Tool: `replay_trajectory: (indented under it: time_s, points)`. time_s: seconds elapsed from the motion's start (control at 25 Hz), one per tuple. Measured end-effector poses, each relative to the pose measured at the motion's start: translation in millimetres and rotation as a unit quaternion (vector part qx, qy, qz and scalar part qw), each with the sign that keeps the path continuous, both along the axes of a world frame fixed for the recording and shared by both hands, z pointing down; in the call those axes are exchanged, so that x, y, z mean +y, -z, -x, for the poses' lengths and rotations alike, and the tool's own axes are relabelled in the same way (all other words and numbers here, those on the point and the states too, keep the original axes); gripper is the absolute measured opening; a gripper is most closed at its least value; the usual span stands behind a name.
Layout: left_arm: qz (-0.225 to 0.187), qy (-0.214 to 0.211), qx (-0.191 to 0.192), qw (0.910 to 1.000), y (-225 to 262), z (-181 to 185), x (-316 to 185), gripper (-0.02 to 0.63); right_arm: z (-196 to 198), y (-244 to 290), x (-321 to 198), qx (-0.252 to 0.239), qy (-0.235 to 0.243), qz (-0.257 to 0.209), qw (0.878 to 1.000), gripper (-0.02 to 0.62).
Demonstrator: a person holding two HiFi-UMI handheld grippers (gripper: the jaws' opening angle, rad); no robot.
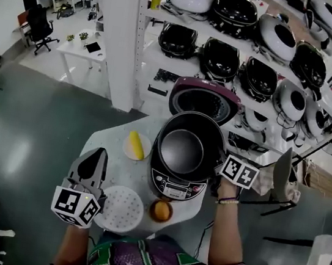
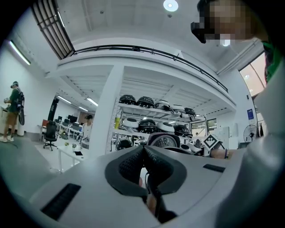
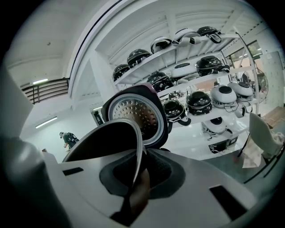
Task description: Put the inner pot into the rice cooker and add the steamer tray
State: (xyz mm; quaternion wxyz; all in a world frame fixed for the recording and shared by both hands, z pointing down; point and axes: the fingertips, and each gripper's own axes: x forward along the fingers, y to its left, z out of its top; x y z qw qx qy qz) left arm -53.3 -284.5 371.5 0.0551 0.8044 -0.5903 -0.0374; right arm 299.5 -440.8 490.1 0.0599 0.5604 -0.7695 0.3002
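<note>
The black rice cooker [image 1: 173,185] stands on the round white table [image 1: 106,141] with its maroon lid [image 1: 205,97] up. The dark inner pot [image 1: 181,151] is in the cooker's opening; whether it is fully seated I cannot tell. My right gripper [image 1: 219,167] is at the pot's right rim. In the right gripper view it [image 3: 141,153] is shut on the pot's thin rim [image 3: 133,133], with the lid's perforated inside [image 3: 136,113] behind. The white perforated steamer tray [image 1: 120,208] lies flat at the front left. Just left of the tray, my left gripper [image 1: 98,154] [image 2: 143,153] is shut and holds nothing.
A corn cob on a small plate [image 1: 135,144] sits left of the cooker, and an orange [image 1: 160,210] lies in front of it. Shelves of rice cookers [image 1: 258,50] stand behind the table. A chair [image 1: 284,171] is at the right.
</note>
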Motion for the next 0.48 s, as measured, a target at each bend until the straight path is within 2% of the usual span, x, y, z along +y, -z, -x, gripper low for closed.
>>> replay_trajectory:
  time_s: [0.48]
  points:
    - [0.018, 0.052, -0.012, 0.9984, -10.5, -0.7, 4.8, 0.021, -6.4, -33.9, -33.4, 0.011, 0.027, 0.021, 0.999, 0.038]
